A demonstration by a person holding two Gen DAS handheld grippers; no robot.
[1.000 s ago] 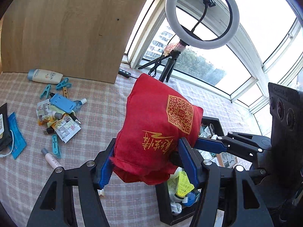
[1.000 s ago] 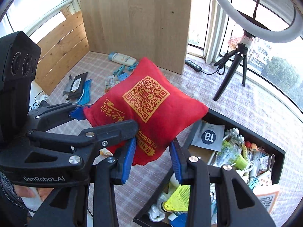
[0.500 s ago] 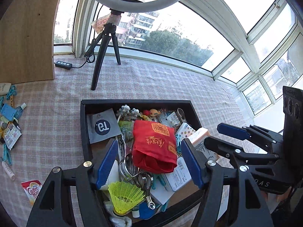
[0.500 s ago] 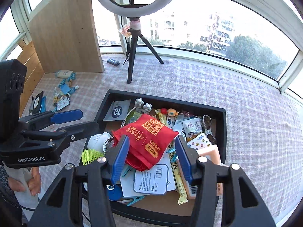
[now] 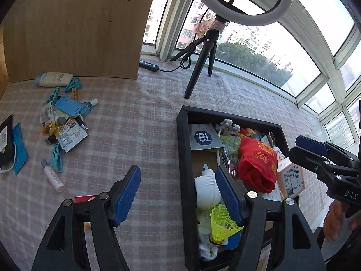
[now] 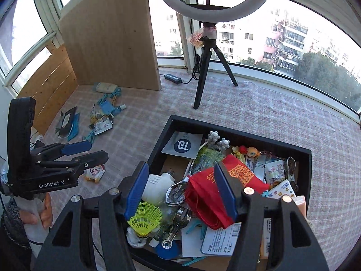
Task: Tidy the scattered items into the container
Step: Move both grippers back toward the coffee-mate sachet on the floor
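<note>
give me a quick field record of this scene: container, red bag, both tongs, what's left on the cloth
container: black tray, crowded with small items
red bag: red pouch lying inside the tray, free of both tongs
left tongs: left tongs open, empty, jaws straddling the tray's near wall
right tongs: right tongs just opened, nothing gripped, over the tray
left to tidy: lotion tube, blue clips, sachets, small white bottle, coffee sachet
</note>
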